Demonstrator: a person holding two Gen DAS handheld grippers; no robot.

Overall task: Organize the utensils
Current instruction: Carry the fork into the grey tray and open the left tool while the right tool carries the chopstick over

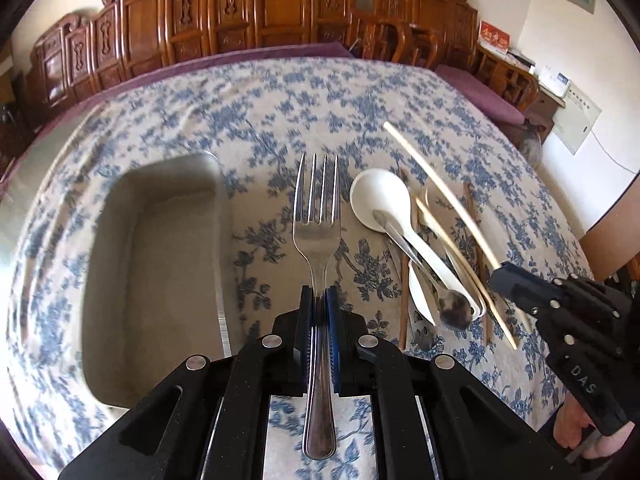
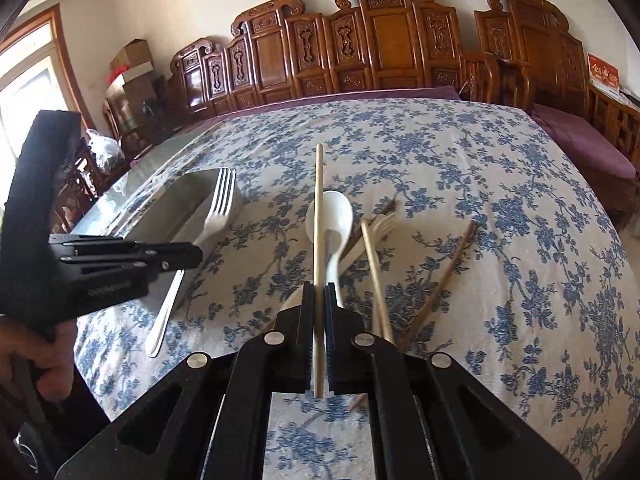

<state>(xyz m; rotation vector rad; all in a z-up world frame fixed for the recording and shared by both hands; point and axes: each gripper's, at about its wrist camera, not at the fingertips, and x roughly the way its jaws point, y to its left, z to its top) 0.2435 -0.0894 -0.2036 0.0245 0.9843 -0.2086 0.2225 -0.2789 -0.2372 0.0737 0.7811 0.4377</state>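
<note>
- Left tool (image 1: 319, 300): clamped on metal fork (image 1: 317, 216) at the neck, tines pointing away, held above the bench.
- Right tool (image 2: 319, 296): closed on pale chopstick (image 2: 319, 216), long axis forward.
- Steel tray (image 1: 160, 264): just left of the fork, lengthwise parallel; left tool nearer.
- Utensil pile (image 1: 424, 248): right of the fork, on the bench.

Both wrist views look close down along their fingers across the floral tablecloth (image 1: 280, 112) toward the far carved wooden screen (image 2: 392, 40); both share the white spoon (image 1: 380, 200).
</note>
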